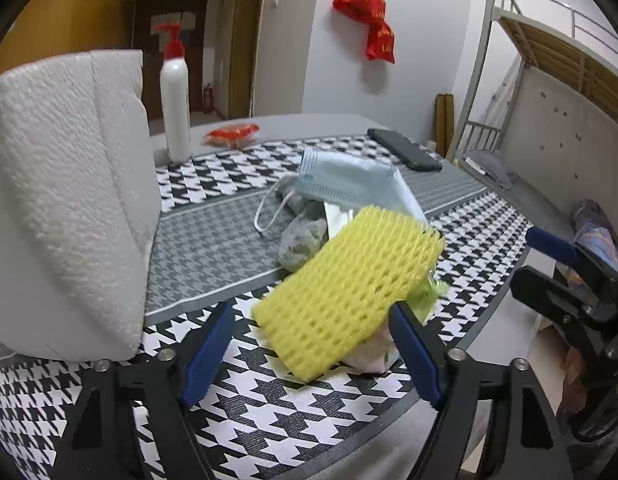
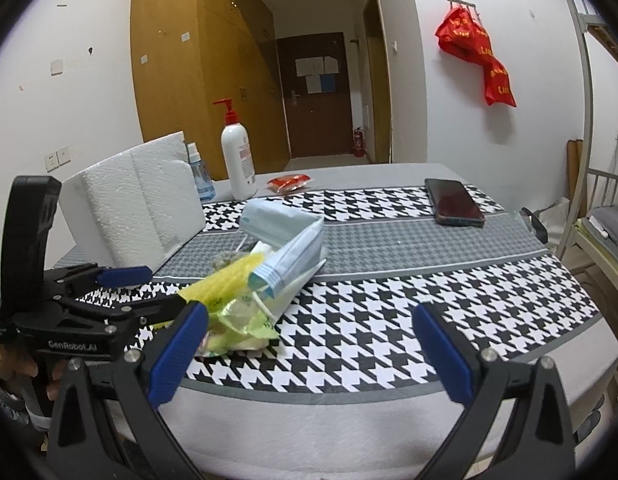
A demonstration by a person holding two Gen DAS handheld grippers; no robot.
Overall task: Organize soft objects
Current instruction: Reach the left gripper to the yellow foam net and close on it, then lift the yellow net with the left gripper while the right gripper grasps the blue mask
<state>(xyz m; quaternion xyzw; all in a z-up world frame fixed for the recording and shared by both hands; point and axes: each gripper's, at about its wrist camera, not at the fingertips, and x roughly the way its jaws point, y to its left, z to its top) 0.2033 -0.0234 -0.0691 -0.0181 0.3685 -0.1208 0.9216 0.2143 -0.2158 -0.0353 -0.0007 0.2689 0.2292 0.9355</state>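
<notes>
Houndstooth-cloth desk (image 1: 213,240), lower centre: yellow foam net sleeve (image 1: 345,292) – light, squashy; pinch its near edge. Left tool (image 1: 311,354) wide around it, not gripping – right tool (image 2: 309,354) empty, open.

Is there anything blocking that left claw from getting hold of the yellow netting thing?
Nothing visible does. The yellow foam net already lies between the open fingers of the left gripper, on top of the pile, with no other item in front of it.
</notes>
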